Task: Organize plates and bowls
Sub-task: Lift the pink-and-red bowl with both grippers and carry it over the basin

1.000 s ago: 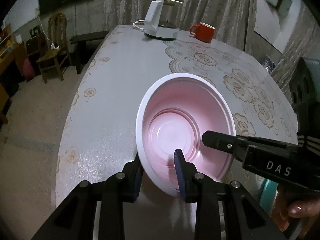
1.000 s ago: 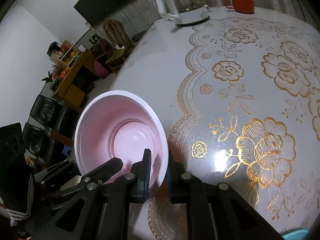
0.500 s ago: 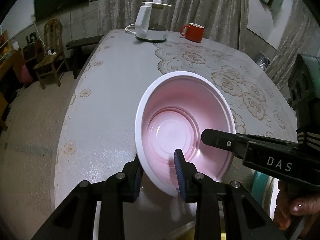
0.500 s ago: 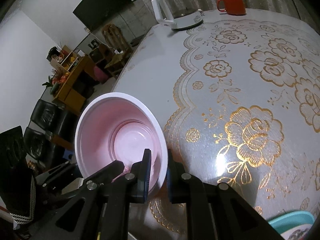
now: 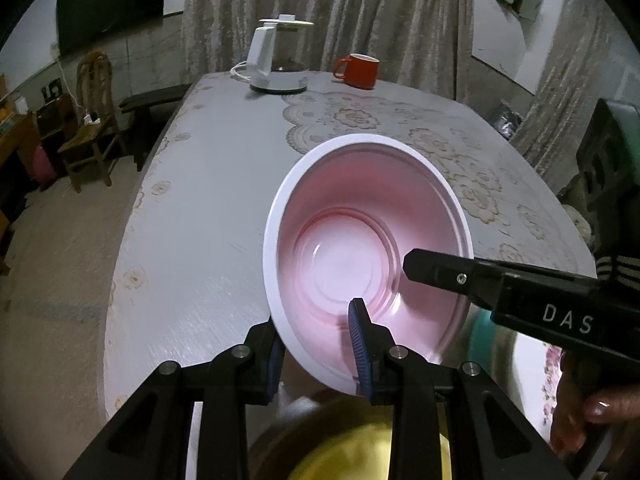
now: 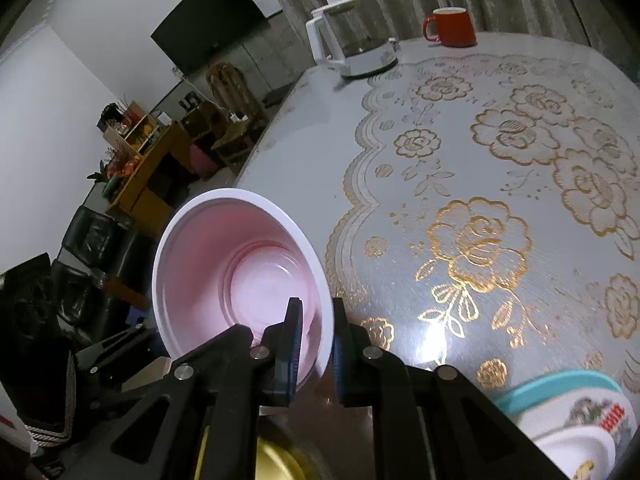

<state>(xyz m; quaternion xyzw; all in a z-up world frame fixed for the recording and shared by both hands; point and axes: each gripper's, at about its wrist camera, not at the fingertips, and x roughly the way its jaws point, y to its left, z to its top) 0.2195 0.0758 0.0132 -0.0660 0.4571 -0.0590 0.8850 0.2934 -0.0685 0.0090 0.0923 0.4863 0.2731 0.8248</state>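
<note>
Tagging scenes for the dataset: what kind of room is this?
Likely a home living or dining room: round table with floral cloth, electric kettle and red mug, wall TV, wooden chair.

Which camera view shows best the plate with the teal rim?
The right wrist view: the plate with the teal rim lies at its lower right, rim and printed face visible, though blurred. The left wrist view shows only a blurred teal sliver behind the pink bowl and the right gripper.
</note>
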